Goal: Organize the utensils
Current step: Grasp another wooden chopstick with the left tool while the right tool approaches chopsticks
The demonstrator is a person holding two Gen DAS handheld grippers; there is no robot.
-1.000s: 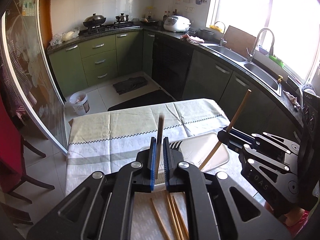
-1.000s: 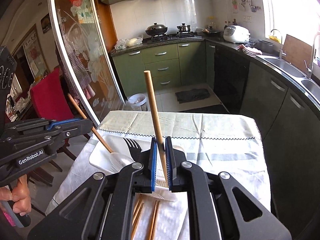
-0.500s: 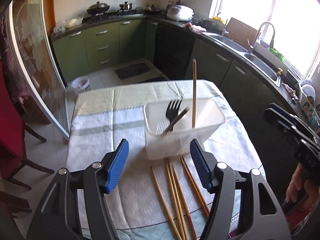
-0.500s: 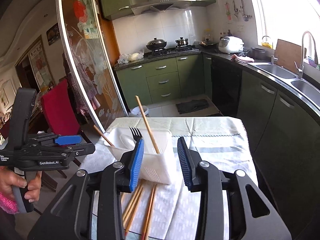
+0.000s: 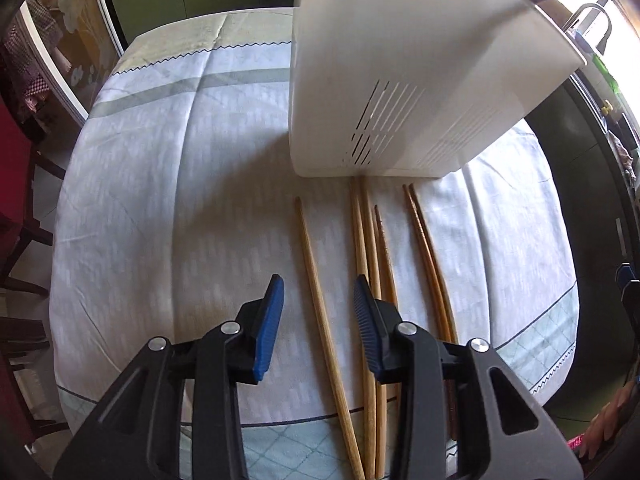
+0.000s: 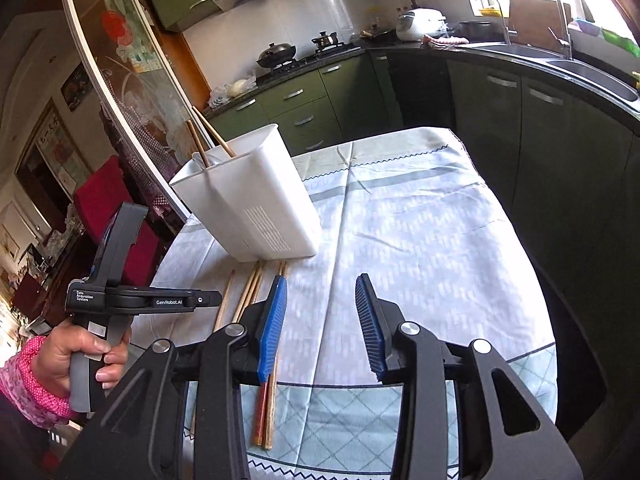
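Lying near the tabletop's (image 5: pixel 168 184) front edge, one chopstick (image 5: pixel 320 312) runs between the wide-open, empty left hand-held gripper (image 5: pixel 318 296); the right hand-held gripper (image 6: pixel 321 296), equally spread, holds nothing.

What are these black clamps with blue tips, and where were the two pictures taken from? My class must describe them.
They are hand-held grippers; a person holds one in each hand, with a camera on each looking along its fingers. One picture is from the left gripper, the other from the right gripper, which also shows the left one in the hand. Both are open and hold nothing. On the tablecloth stands a white bin holding some chopsticks; more chopsticks lie loose before it.
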